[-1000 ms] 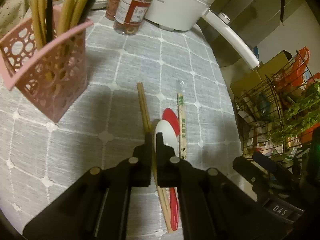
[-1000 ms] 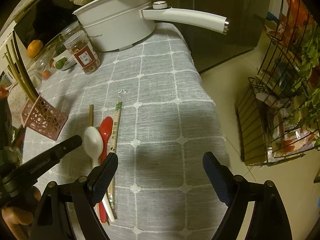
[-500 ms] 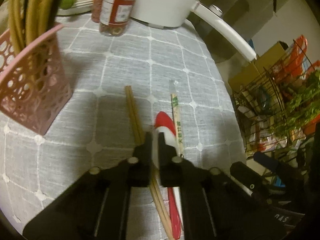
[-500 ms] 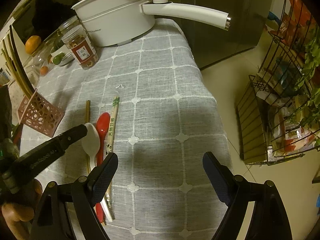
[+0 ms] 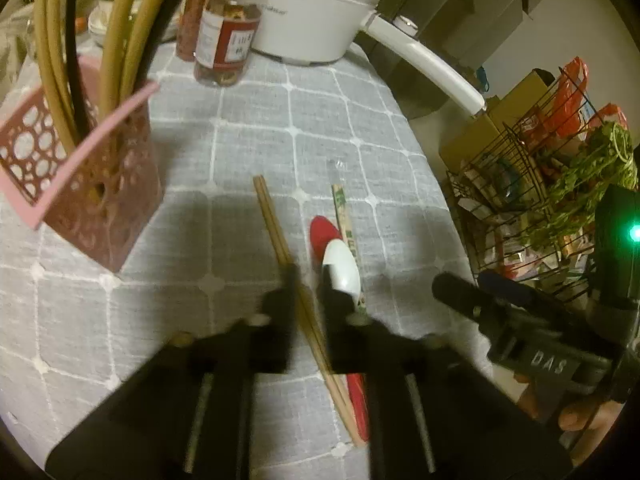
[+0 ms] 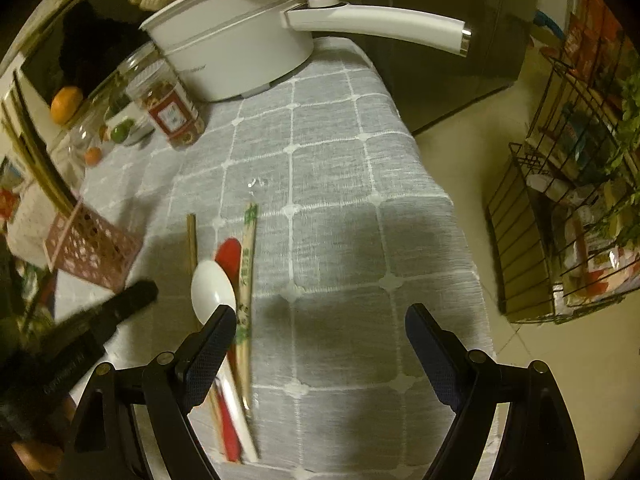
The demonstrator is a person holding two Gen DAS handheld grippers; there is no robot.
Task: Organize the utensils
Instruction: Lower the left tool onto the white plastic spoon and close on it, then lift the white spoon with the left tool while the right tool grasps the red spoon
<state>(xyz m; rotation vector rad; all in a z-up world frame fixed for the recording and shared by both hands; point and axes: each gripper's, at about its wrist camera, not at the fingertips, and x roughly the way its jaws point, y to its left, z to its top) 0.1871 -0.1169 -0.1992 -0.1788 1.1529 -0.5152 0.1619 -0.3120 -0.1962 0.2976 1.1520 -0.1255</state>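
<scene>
A: Utensils lie bunched on the checked tablecloth (image 6: 340, 208): white spoon (image 5: 341, 267), red spoon (image 5: 323, 232), bare chopsticks (image 5: 276, 224), wrapped chopsticks (image 6: 247, 248).
B: Left gripper (image 5: 308, 280)?
A: Jaws just parted, straddling the bare chopsticks, pinching nothing.
B: Right gripper (image 6: 320, 336)?
A: Spread wide, empty. Pink holder (image 5: 92, 200) at ten o'clock.

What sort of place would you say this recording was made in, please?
Most likely a home kitchen or dining corner: a cloth-covered table carries a white electric pot and a food jar, and a wire rack of groceries and greens stands beside it.
</scene>
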